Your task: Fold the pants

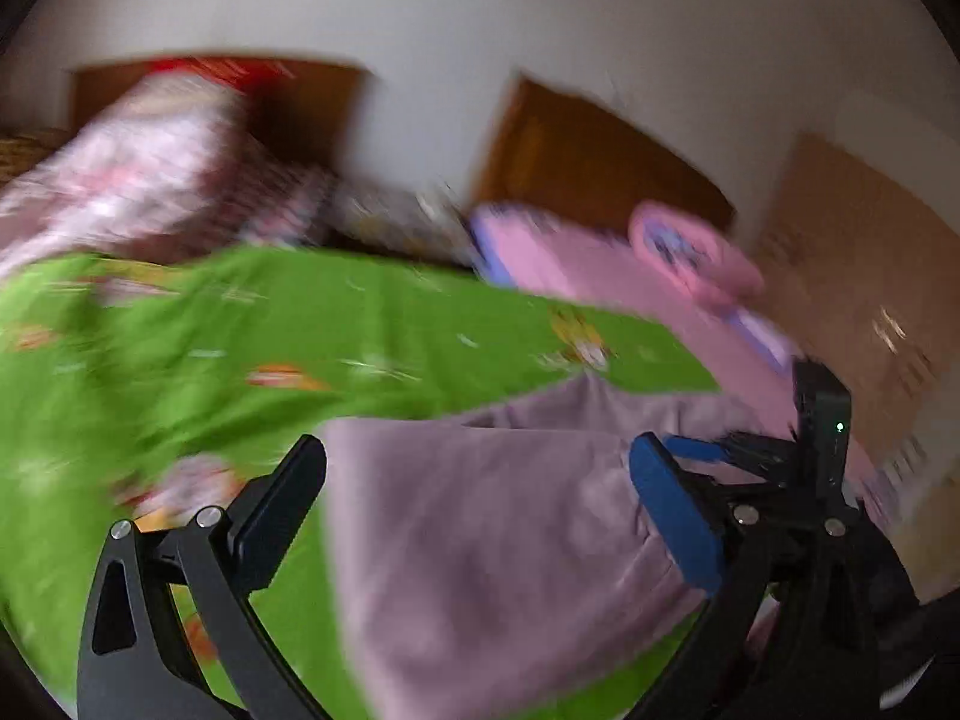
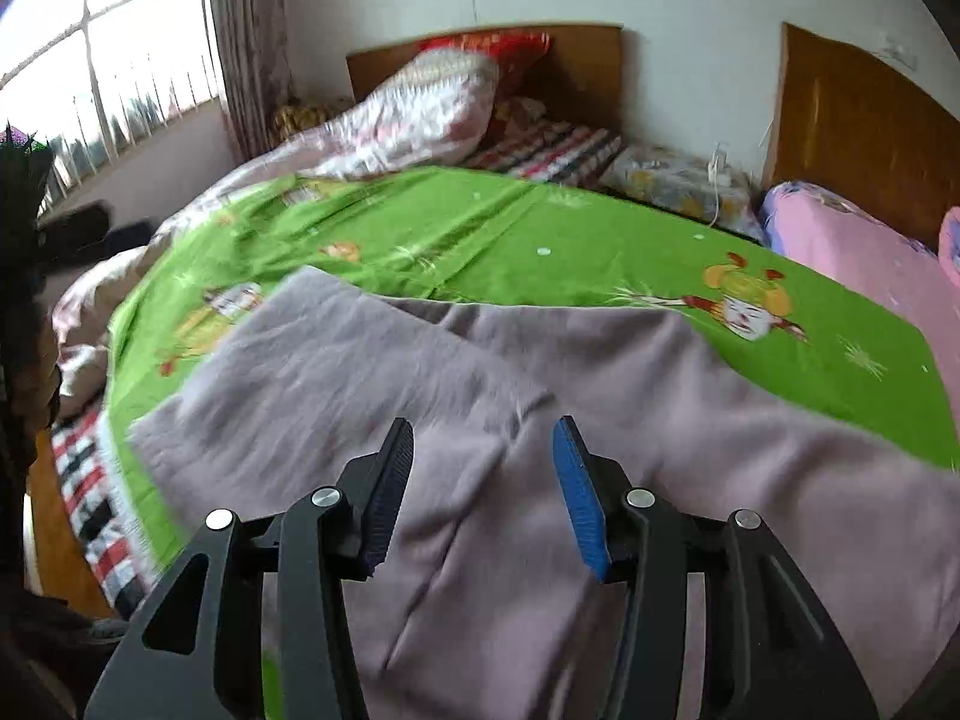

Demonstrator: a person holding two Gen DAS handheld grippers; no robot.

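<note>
In the right wrist view, a bright window [image 2: 108,60] and a curtain [image 2: 252,42] are standing far left of the right tool [image 2: 483,498]; the left wrist view is missing both. Ahead of that tool a rumpled pink-white quilt [image 2: 414,114] is lying against a wooden headboard [image 2: 576,66]. The mauve pants [image 2: 492,372] are lying folded on the green cartoon-print bedspread [image 2: 510,240], spreading under and beyond the tool, whose jaws are standing apart with nothing pinched.

The blurred left wrist view is showing the left tool [image 1: 477,480] with jaws spread wide over the pants [image 1: 498,528], gripping nothing. Off its right finger, part of the right tool [image 1: 774,456] is showing. Beyond, a pink pillow [image 1: 690,252] is lying to the right.
</note>
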